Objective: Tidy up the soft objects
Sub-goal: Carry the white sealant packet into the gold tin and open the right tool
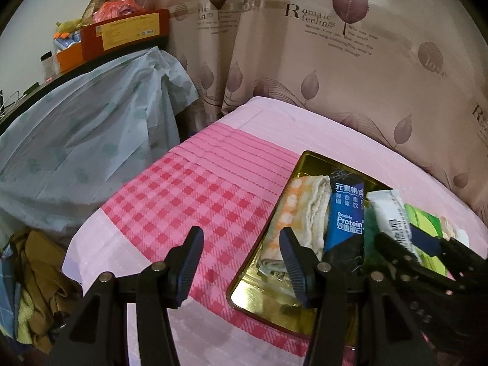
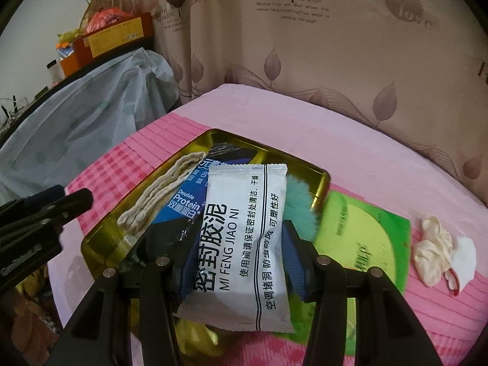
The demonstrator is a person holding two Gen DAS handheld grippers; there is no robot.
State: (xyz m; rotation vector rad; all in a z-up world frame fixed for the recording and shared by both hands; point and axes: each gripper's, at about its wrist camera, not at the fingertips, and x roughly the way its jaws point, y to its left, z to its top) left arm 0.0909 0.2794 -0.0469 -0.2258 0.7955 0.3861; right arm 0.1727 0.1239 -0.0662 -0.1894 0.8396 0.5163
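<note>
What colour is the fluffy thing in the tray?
The fluffy thing is teal green, seen best in the right wrist view.

bg: leaf curtain [image 1: 335, 61] | red box [image 1: 128, 30] | pale-blue plastic sheet [image 1: 85, 128]

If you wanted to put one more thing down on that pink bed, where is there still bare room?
The checked pink cover left of the gold tray is bare, and so is the pale pink strip between the tray and the curtain. The tray is crowded, and to its right lie a green packet and a crumpled glove.
</note>
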